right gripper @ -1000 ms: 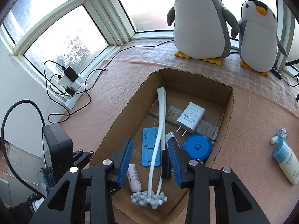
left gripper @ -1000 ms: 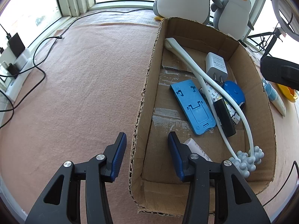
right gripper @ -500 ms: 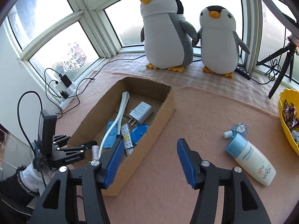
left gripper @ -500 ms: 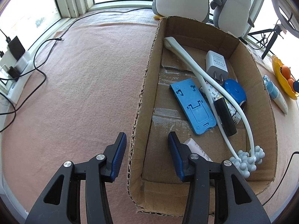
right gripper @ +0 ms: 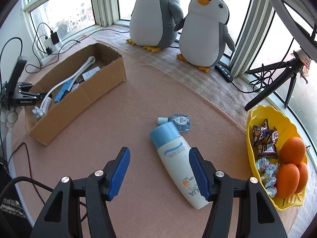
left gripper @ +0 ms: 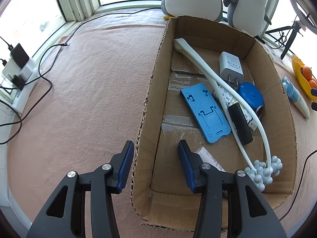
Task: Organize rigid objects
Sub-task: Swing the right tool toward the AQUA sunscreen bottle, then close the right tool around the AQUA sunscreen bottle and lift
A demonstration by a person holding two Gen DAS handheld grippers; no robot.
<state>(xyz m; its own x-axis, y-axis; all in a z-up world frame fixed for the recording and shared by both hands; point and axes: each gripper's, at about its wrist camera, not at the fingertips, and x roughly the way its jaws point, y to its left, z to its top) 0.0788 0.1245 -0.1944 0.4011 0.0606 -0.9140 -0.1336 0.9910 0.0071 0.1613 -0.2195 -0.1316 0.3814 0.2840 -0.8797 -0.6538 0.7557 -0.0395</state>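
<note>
open pink mat (right gripper: 122, 123) lies between cardboard box (right gripper: 83, 99), sunscreen bottle (right gripper: 174, 158) and yellow bowl (right gripper: 255, 180).

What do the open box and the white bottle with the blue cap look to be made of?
The box looks like plain brown corrugated cardboard: matte, with ragged torn top edges and taped seams on its floor. The bottle looks like smooth, slightly glossy plastic, white body with a pale blue cap and printed lettering; whether the wall is stiff or squeezable cannot be told.

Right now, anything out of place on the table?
Yes: a sunscreen bottle and a small clear bottle lie on their sides on the cloth, outside the cardboard box where the other items sit. The box rim looks ragged.
</note>
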